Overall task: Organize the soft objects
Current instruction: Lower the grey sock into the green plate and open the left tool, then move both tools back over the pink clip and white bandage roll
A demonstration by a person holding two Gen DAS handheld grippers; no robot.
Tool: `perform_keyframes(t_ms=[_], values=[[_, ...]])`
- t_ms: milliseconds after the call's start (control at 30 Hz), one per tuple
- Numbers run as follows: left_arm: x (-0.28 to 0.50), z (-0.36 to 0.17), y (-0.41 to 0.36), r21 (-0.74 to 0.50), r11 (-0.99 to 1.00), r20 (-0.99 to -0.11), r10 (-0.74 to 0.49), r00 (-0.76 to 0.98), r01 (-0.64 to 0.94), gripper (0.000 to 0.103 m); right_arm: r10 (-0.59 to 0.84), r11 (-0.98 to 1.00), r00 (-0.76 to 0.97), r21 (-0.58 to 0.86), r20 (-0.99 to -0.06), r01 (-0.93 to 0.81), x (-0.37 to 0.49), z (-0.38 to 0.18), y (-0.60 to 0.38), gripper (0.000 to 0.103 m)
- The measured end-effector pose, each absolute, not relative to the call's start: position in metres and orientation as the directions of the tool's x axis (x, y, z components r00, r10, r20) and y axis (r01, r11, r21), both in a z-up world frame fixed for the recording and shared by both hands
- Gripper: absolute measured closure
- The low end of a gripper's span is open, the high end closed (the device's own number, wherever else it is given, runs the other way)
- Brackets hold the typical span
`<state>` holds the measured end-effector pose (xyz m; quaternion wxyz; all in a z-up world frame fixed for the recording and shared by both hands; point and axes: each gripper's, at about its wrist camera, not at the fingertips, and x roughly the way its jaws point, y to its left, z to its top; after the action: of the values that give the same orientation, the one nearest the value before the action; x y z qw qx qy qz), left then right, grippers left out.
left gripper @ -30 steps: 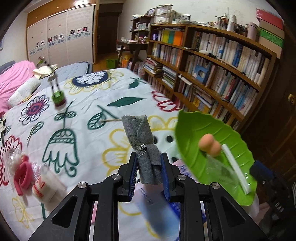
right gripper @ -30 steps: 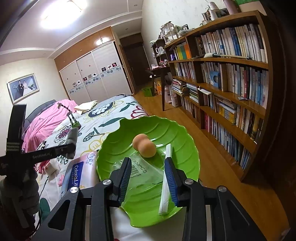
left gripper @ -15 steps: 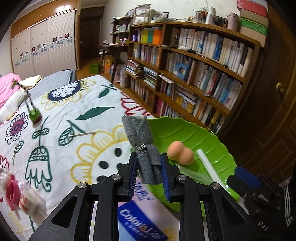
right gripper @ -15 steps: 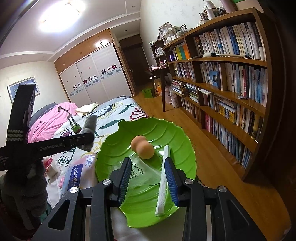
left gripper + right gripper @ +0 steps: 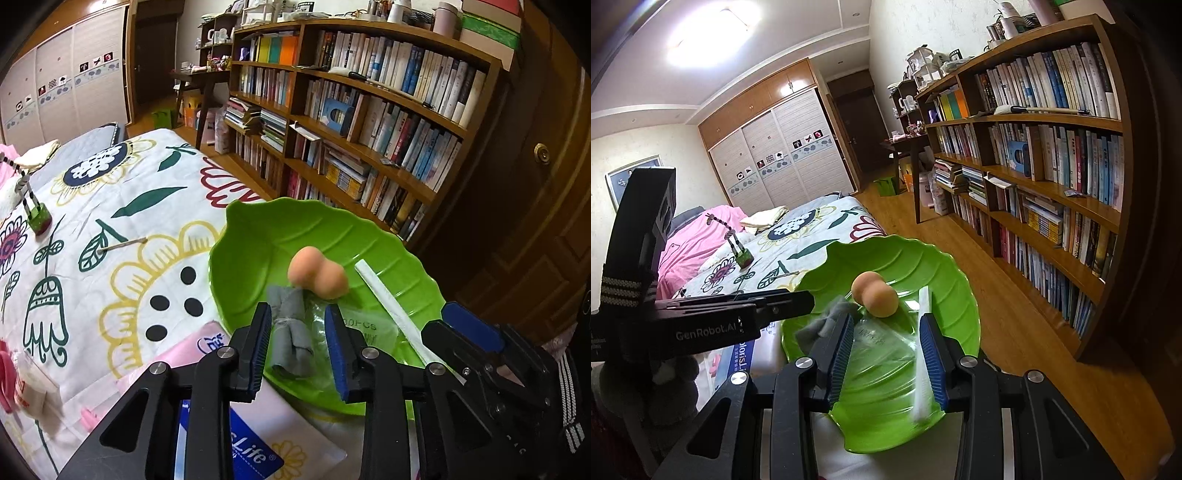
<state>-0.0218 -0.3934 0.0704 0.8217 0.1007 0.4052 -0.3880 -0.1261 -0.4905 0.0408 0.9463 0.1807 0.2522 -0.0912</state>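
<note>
Bedroom scene: we see a bed under a floral bedspread (image 5: 122, 221), a sliding-door wardrobe (image 5: 775, 162) at 11 o'clock in the right wrist view, and a long bookshelf (image 5: 369, 122) along the wall at 1–3 o'clock. Wood floor (image 5: 1027, 325) runs between bed and shelves.

Left to right in the left wrist view:
- At 9 o'clock, a small green-based toy (image 5: 38, 218) stands on the spread; a thin stick (image 5: 123, 244) lies near it, apart from the plate.
- At 8 o'clock, pink and white items at the frame edge, cut off; we cannot identify them.
- At 6–7 o'clock, a blue-and-white printed package (image 5: 255, 443) lies under the plate's near rim, lettering partly covered.
- Centre: green leaf-shaped plate (image 5: 258, 236) at the bed's corner, its far rim over the floor side.
- In the plate: grey felt roll (image 5: 290, 332) tied with thread, lying on the near-left part; orange peanut-shaped sponge (image 5: 318, 272) just beyond it; clear plastic bag (image 5: 364, 328) beside the roll; white strip (image 5: 388, 299) at 3 o'clock of the sponge.

Left gripper (image 5: 300, 349): jaws spread, roll lying between them, gap on the right side, contact on the left unclear.

Right gripper (image 5: 886, 356): jaws apart over the bag and the plate's near half, nothing clamped. The strip looks blurred beside its right finger (image 5: 932, 360).

Roll (image 5: 827, 321) is smeared in the right wrist view. Left gripper body fills 9 o'clock there, hiding much of the bed.
</note>
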Motion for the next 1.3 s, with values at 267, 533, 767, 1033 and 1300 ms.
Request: perform_keyframes(t_ms=[267,533,767,1033,1300], values=[[-0.026,0.074,-0.382,-0.141,0.689,-0.737,-0.553,0.389,0.711,0.071,-0.078,0.921,0.854,0.290,-0.514,0.259,-0.126,0.041,-0.488,0.061],[-0.024,0.079,-0.364,-0.136,0.726,-0.727,-0.536,0.430,0.674,0.047,-0.080,0.928,0.852,0.273,-0.518,0.253,-0.126,0.045,-0.478,0.061],[-0.023,0.082,-0.340,-0.121,0.762,-0.711,-0.514,0.481,0.636,0.040,-0.068,0.934,0.847,0.265,-0.528,0.240,-0.122,0.046,-0.468,0.061],[-0.023,0.077,-0.315,-0.077,0.802,-0.708,-0.462,0.534,0.592,0.040,-0.034,0.948,0.850,0.252,-0.525,0.193,-0.118,0.049,-0.446,0.060],[-0.020,0.075,-0.284,-0.075,0.830,-0.699,-0.440,0.565,0.553,0.039,0.005,0.956,0.852,0.252,-0.524,0.150,-0.107,0.054,-0.424,0.058]])
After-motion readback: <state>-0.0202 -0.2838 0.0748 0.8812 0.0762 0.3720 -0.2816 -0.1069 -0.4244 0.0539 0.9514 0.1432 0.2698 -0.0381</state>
